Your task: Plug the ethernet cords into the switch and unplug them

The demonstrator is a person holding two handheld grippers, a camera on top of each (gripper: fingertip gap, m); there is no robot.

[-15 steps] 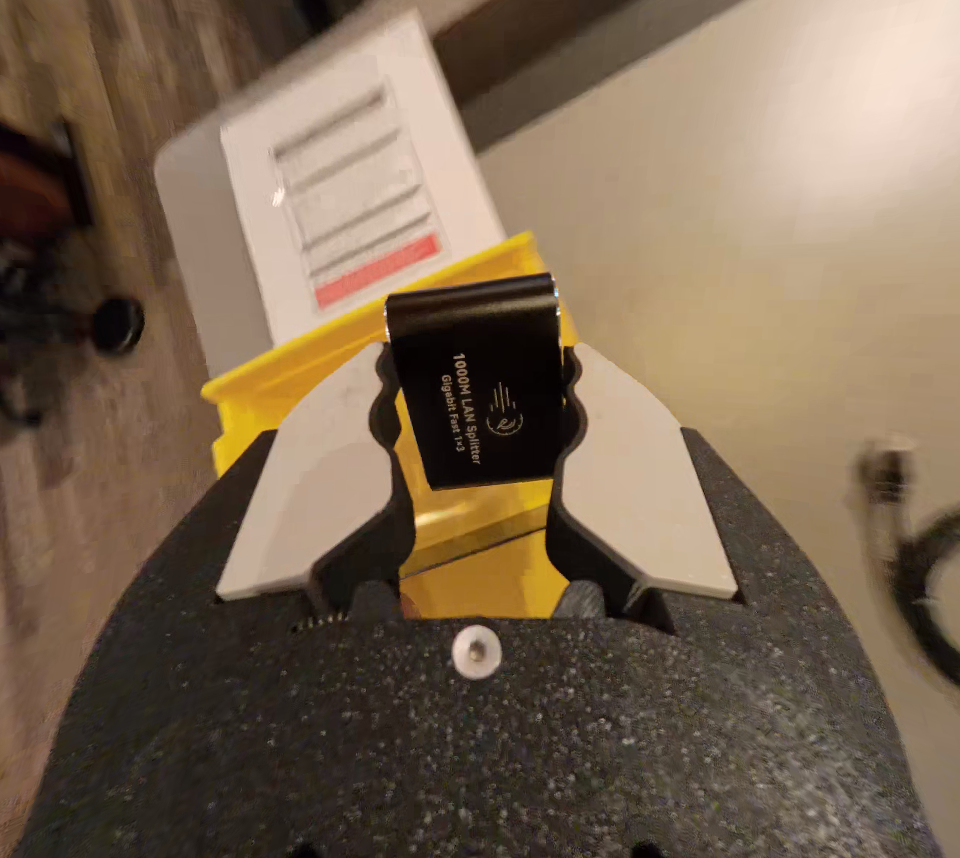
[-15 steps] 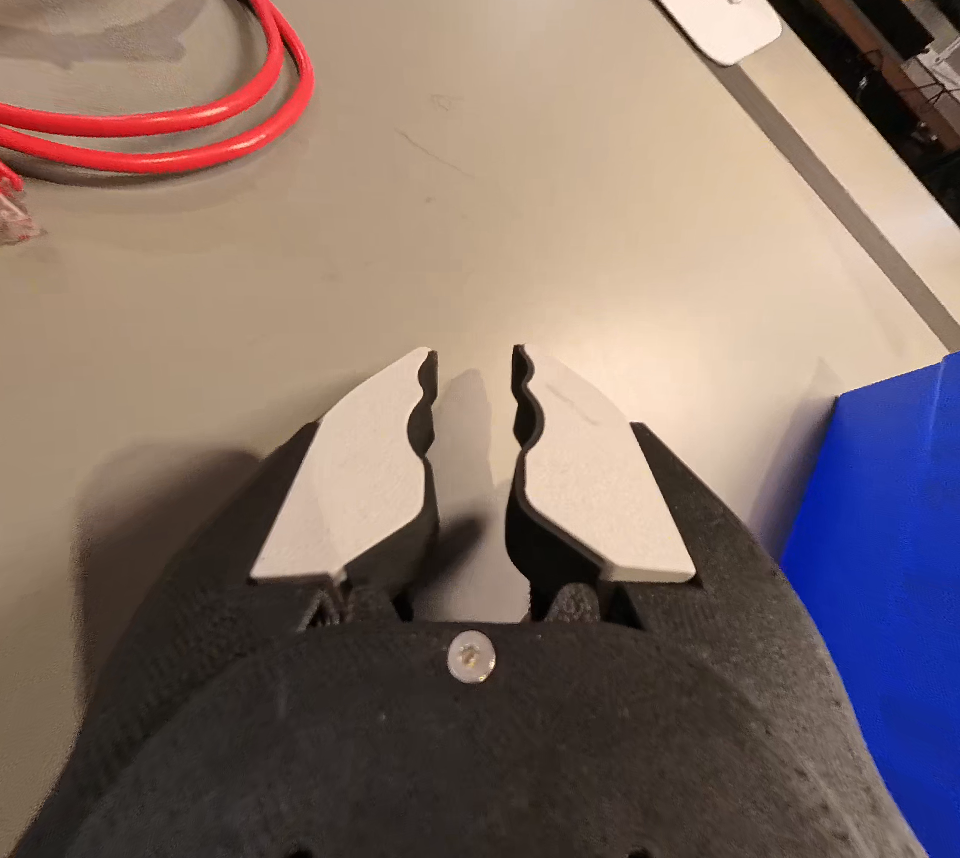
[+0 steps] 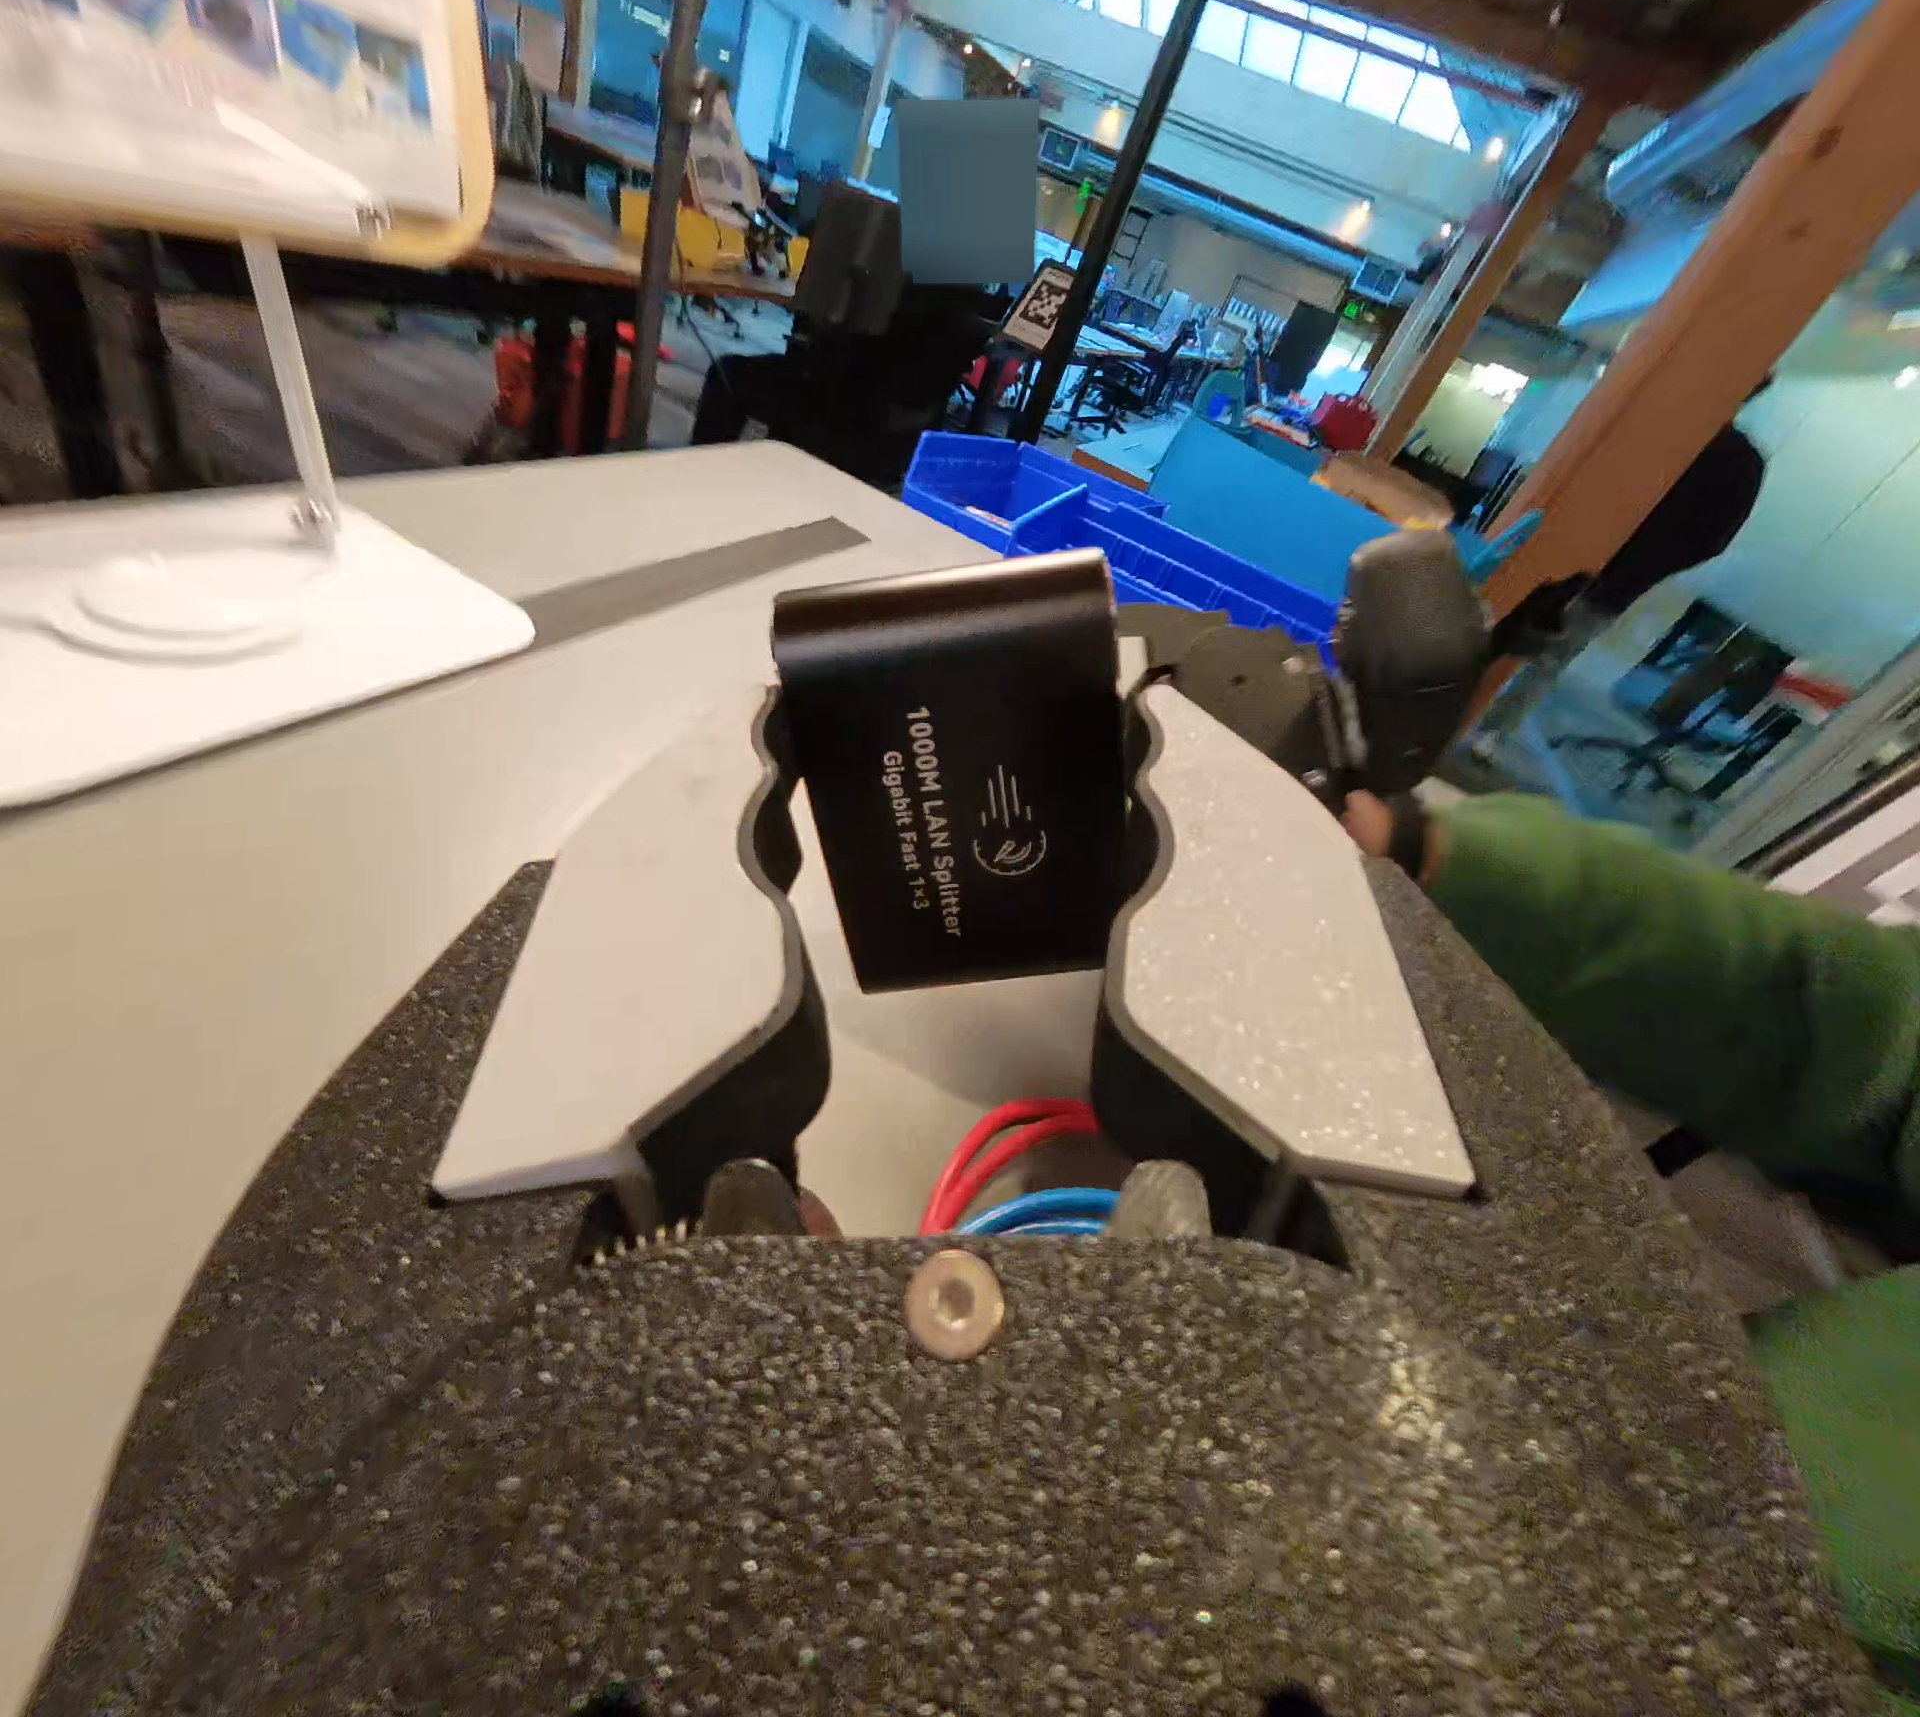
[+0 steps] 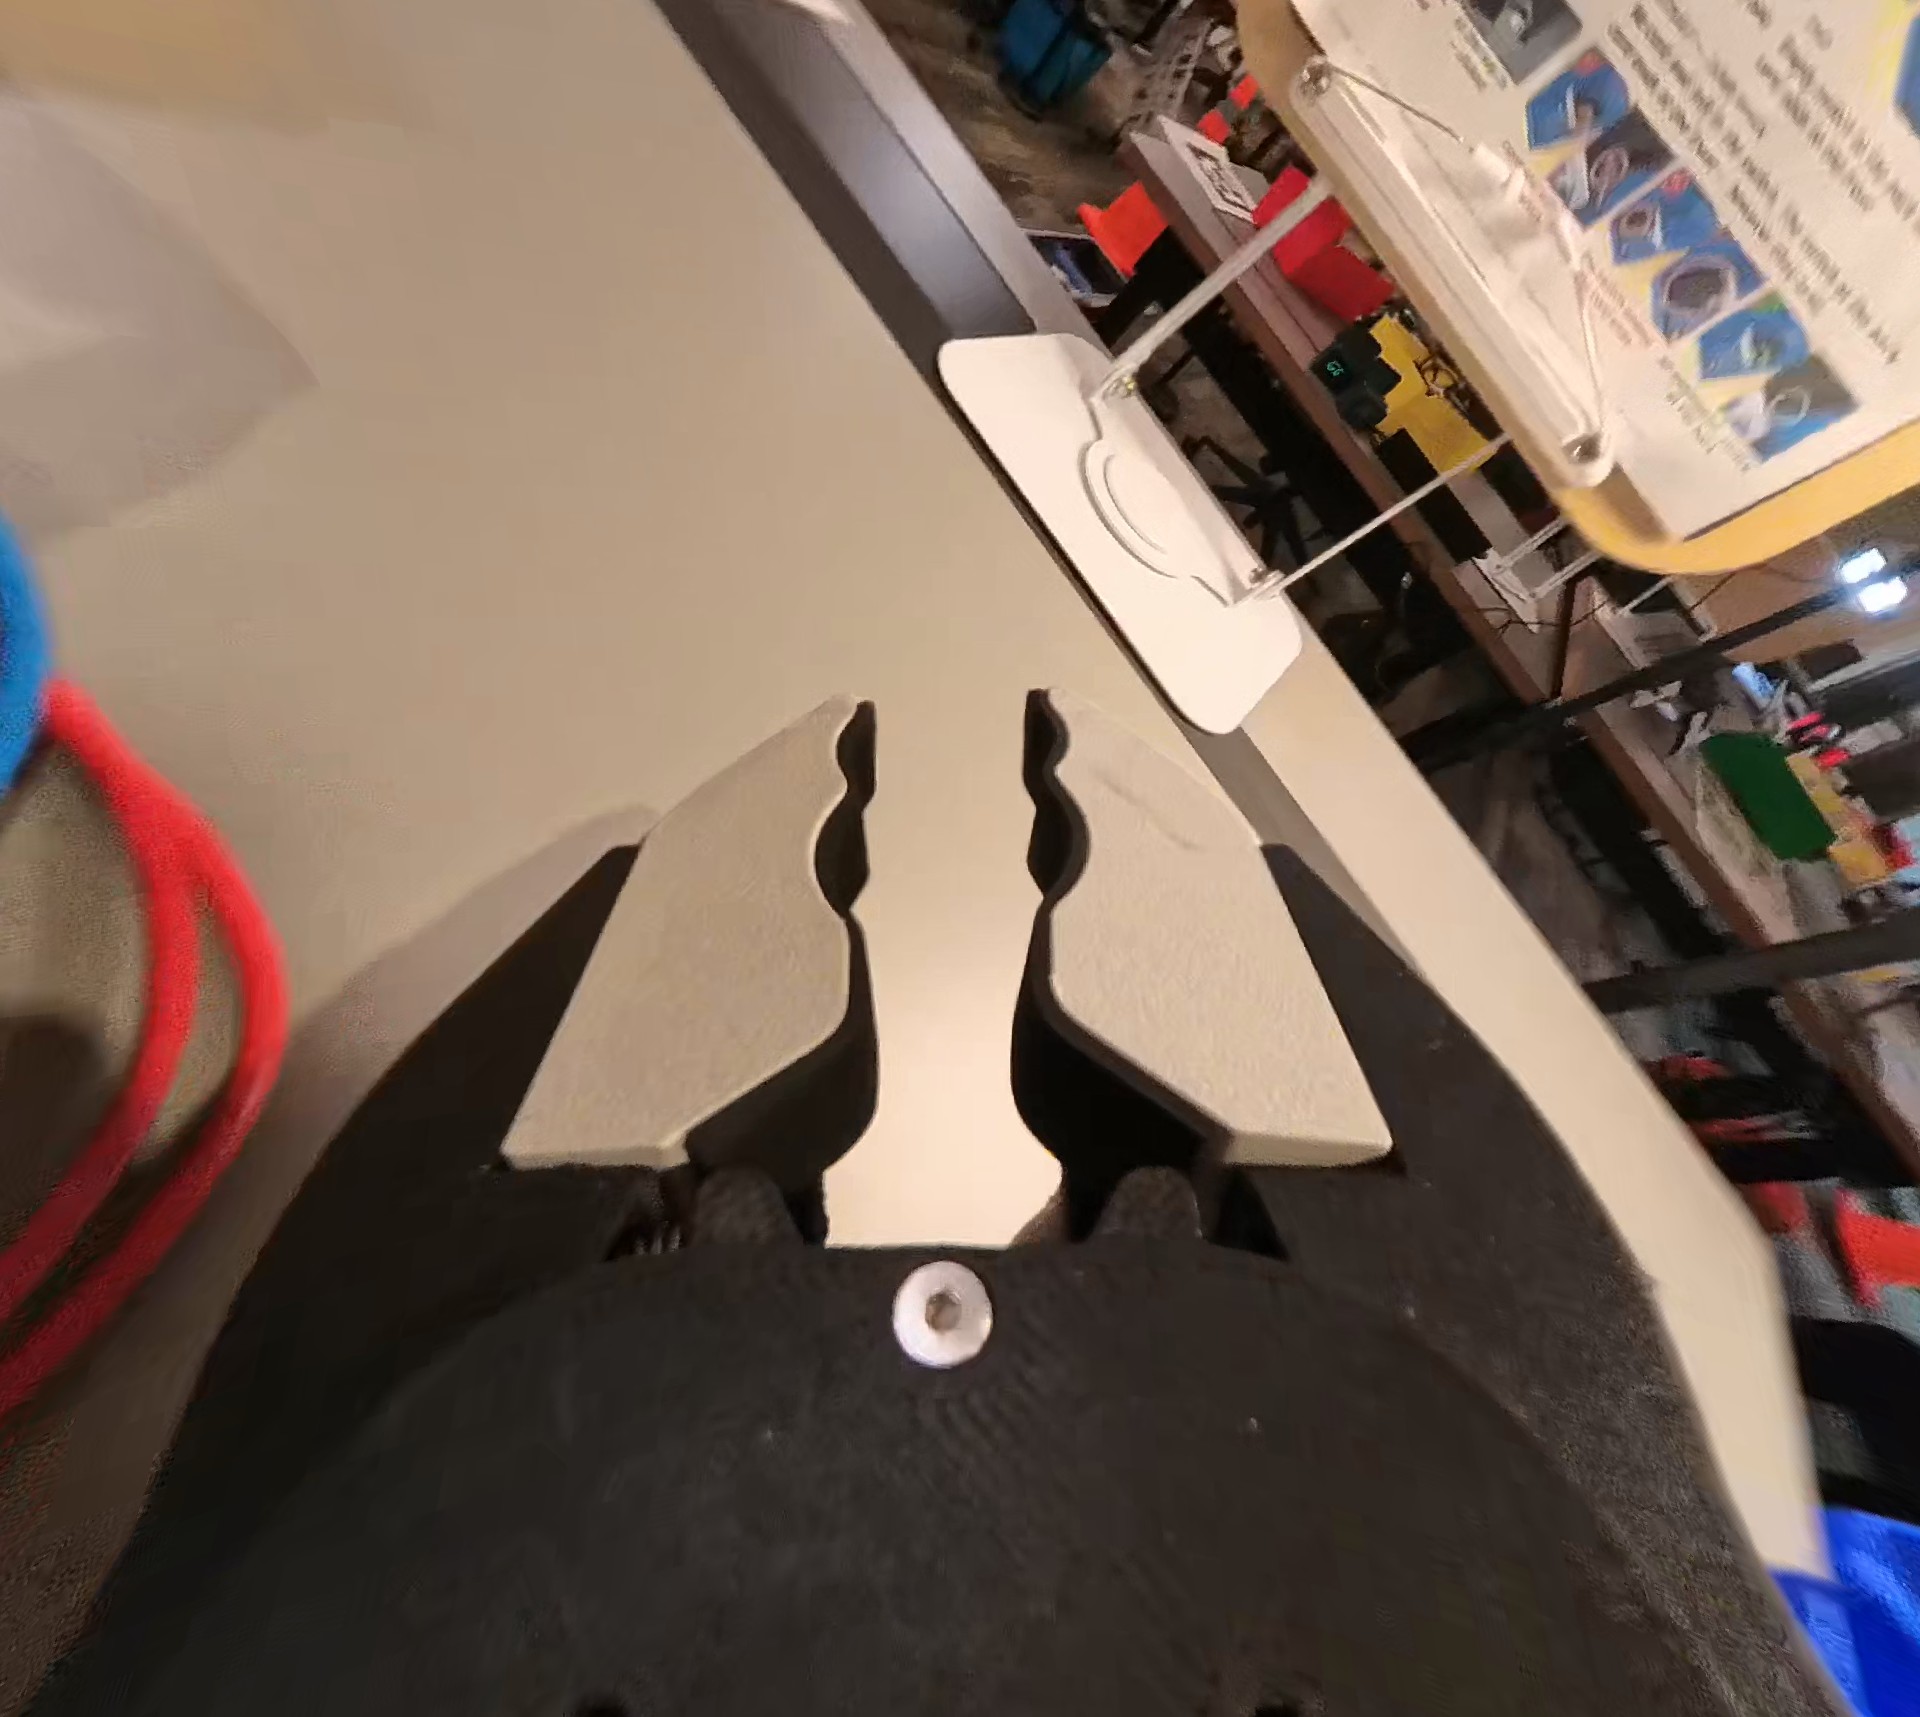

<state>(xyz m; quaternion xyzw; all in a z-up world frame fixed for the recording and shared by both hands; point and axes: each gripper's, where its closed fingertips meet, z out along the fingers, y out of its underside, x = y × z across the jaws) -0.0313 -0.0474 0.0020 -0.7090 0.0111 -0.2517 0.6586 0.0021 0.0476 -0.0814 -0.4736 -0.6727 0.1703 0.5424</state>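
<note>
My left gripper point(image 3: 951, 711) is shut on the small black switch point(image 3: 956, 784) and holds it up above the grey table point(image 3: 260, 888), tilted slightly. Below it, red cords point(image 3: 1003, 1137) and blue cords point(image 3: 1039, 1205) show through the gap between the fingers. My right gripper point(image 4: 948, 711) is open and empty, low over the table point(image 4: 520, 420). A red cord loop point(image 4: 177, 992) lies to its left, with a blurred blue cord point(image 4: 16, 659) at the left edge. The right gripper also shows in the left wrist view point(image 3: 1278, 680), held by a green-sleeved arm point(image 3: 1683, 971).
A white sign stand point(image 3: 239, 618) with a printed sheet stands at the table's far edge; it also shows in the right wrist view point(image 4: 1143, 524). Blue bins point(image 3: 1091, 524) sit beyond the table corner. A blue bin corner point(image 4: 1860, 1605) is at the lower right. My hands' fingertips stand some 15 cm from each other.
My left gripper has swung up and round with the switch, from above the yellow bin to facing across the table. My right gripper has tilted up and stays open.
</note>
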